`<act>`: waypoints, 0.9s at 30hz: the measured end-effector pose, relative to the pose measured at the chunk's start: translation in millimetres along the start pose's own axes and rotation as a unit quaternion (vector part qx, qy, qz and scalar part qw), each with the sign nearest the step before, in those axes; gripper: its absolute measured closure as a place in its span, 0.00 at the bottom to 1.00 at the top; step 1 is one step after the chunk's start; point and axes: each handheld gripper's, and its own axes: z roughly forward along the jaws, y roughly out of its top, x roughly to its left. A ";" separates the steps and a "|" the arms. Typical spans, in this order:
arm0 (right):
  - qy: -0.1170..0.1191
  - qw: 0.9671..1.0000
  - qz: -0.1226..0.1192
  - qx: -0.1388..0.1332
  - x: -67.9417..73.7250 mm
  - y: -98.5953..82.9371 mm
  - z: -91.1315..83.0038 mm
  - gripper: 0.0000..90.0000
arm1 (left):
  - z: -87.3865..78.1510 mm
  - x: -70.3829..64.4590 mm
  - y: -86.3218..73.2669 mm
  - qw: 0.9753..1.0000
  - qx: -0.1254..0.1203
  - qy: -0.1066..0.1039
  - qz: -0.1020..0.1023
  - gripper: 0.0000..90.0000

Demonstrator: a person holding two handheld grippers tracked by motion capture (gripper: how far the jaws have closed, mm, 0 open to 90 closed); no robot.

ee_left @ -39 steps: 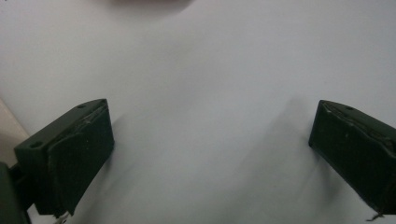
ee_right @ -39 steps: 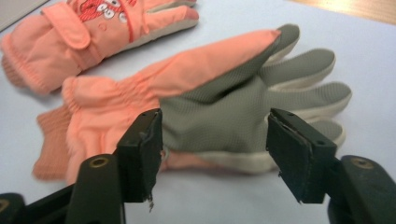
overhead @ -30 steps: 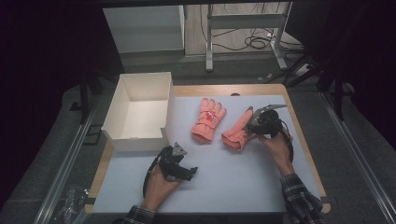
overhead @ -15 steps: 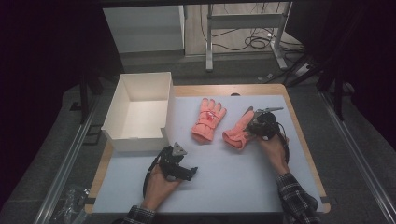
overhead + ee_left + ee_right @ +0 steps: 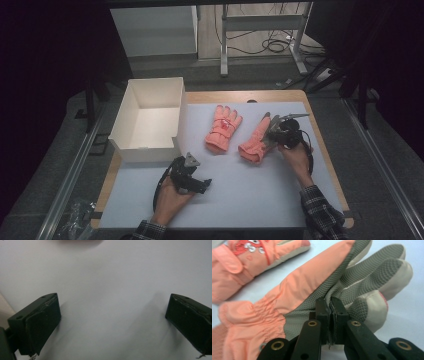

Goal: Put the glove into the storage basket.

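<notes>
Fingers [image 5: 339,312] of the right gripper [image 5: 329,305] pinched on the glove's [image 5: 312,290] grey palm fabric (left ones spread).

- A wooden-edged surface [image 5: 320,130] sits in the middle of the room, covered almost entirely by a pale white mat [image 5: 250,185].
- Grey carpeted floor [image 5: 380,165] surrounds it on every side.
- Metal rails [image 5: 65,185] run along the floor to the left and right.
- Beyond the far edge, a white cabinet [image 5: 155,30] stands on the floor.
- Beside it, to the right, stands a grey metal frame [image 5: 260,25] with two legs.
- Black cables [image 5: 272,46] lie coiled on the floor behind that frame.
- Dark curtains [image 5: 45,55] close off both sides, leaving the edges of the room in shadow.
- Crumpled clear plastic [image 5: 75,220] lies on the floor at the near left.
</notes>
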 end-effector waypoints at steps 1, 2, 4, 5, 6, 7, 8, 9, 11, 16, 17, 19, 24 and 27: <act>0.003 1.000 -0.001 -0.001 0.3 0.3 -2.2 0.95 | 0.0 0.0 0.0 1.000 0.000 0.000 0.000 0.00; 0.007 1.000 -0.001 -0.005 1.6 0.8 -5.2 0.95 | 0.0 0.0 0.0 1.000 0.000 0.000 0.000 0.00; 0.012 1.000 -0.006 -0.006 2.4 1.7 -9.5 0.95 | 0.0 0.0 0.0 1.000 0.000 0.000 0.000 0.00; 0.014 1.000 -0.007 -0.009 3.0 2.0 -11.0 0.95 | 0.0 0.0 0.0 1.000 0.000 0.000 0.000 0.00; 0.016 1.000 -0.010 -0.009 3.6 2.5 -13.6 0.95 | 0.0 -0.1 0.0 1.000 0.000 0.000 -0.001 0.00; 0.019 1.000 -0.013 -0.010 4.4 2.7 -16.0 0.95 | 0.0 -0.1 0.0 1.000 0.000 0.000 -0.001 0.00; 0.022 1.000 -0.015 -0.011 5.3 2.8 -18.3 0.95 | 0.0 -0.1 0.0 1.000 0.000 0.000 -0.001 0.00; 0.027 0.999 -0.017 -0.012 6.1 2.7 -20.6 0.95 | 0.0 -0.1 0.0 1.000 0.000 0.000 -0.001 0.00; 0.036 0.999 -0.020 -0.015 7.9 2.4 -25.7 0.95 | 0.0 -0.1 0.0 1.000 0.000 0.000 -0.001 0.00; 0.063 0.997 -0.034 -0.021 13.9 0.0 -38.6 0.95 | 0.0 -0.2 0.0 1.000 0.000 0.000 -0.001 0.00; 0.068 0.997 -0.039 -0.022 15.4 -0.6 -41.1 0.95 | 0.0 -0.2 0.0 1.000 0.000 0.000 -0.001 0.00; 0.083 0.995 -0.047 -0.023 19.1 -2.2 -46.9 0.95 | 0.0 -0.2 0.0 1.000 0.000 0.000 -0.001 0.00; 0.120 0.990 -0.071 -0.023 29.8 -6.5 -58.1 0.95 | -0.1 0.0 0.0 1.000 0.000 0.000 0.000 0.00; 0.138 0.986 -0.090 -0.019 35.7 -9.4 -62.1 0.95 | -0.3 0.5 0.1 1.000 0.001 0.001 0.003 0.00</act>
